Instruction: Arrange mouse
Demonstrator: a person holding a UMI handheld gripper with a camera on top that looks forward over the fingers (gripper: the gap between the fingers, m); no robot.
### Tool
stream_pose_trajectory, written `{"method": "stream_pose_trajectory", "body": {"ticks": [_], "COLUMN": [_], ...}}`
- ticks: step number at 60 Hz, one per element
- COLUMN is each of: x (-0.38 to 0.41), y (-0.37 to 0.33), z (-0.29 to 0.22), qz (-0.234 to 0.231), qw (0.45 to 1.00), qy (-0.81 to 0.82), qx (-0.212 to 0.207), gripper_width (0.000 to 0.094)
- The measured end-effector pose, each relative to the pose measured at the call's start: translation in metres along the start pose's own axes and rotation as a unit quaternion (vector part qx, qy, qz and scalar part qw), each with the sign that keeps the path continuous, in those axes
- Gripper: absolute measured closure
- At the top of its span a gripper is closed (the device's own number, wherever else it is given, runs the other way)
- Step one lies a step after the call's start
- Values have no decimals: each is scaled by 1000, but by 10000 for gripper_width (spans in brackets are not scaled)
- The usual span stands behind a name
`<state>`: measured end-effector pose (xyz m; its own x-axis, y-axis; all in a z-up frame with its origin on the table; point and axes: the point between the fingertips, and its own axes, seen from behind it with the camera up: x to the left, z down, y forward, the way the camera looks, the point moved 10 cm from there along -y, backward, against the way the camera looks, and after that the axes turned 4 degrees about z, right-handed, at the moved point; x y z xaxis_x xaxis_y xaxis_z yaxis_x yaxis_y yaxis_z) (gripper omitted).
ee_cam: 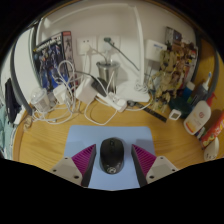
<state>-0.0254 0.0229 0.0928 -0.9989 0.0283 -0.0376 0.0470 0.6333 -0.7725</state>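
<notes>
A wooden table [45,140] runs back to a pale wall [125,25]. White cables and adapters [85,92] clutter its far edge, beside what may be figurines [178,65] and a poster [52,55].

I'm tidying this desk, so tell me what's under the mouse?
The black mouse sits on a light blue mouse pad, between the open gripper fingers, not gripped. The pad directly beneath it is covered.

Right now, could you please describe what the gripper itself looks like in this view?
The gripper shows two pale grey fingers, wedge-shaped and tapering forward. Each bears a magenta pad on its inner face. No cables, markings or sleeve are visible. The fingers are open.
</notes>
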Motion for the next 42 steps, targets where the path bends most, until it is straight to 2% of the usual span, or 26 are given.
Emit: {"method": "stream_pose_trajectory", "body": {"ticks": [5,8,27,42], "x": [4,8,35,57], "y": [-35,-59,-231,-321], "z": [-16,-26,-88,-106], "qz": [1,-1,1,-14], "qw": [1000,999,992,981], "qy": [5,12,26,28], "qx": [-21,-34,-127,-190], "gripper_width": [146,111,122,109]}}
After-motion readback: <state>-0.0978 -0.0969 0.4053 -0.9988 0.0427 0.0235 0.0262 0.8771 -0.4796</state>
